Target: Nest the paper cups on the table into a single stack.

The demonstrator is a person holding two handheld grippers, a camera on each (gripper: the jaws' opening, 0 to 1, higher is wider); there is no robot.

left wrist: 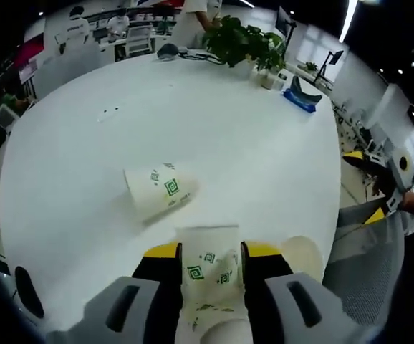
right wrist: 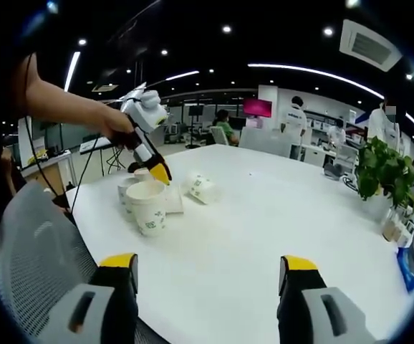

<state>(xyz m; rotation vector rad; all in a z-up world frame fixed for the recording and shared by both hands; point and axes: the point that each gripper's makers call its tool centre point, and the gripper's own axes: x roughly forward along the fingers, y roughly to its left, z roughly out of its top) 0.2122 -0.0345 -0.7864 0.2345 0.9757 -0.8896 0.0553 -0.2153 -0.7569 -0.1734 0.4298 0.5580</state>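
The left tongs (left wrist: 210,269) are clenched on a paper cup (left wrist: 208,276), which stands between their yellow tips with its open rim pointing away from the camera. Just to the right of those tongs sits an upright cup (left wrist: 304,254). A little ahead and to the left lies a tipped cup (left wrist: 158,190) on its side on the white bench (left wrist: 214,122).

To do this step well, I judge the held cup should be kept in line with the one it is meant to join, lowered straight, and squeezed only lightly, since thin paper walls buckle easily.

In the right gripper view the right tongs (right wrist: 207,276) are released, jaws wide apart with nothing between them, hovering over the near edge of the bench. Ahead and to their left stands a cluster of cups (right wrist: 148,204), with the tipped cup just beyond. The left tongs reach down onto the cluster from above, the person's hand (right wrist: 114,122) and bare forearm slanting in from the upper left. Further off stands a potted plant (right wrist: 384,168).
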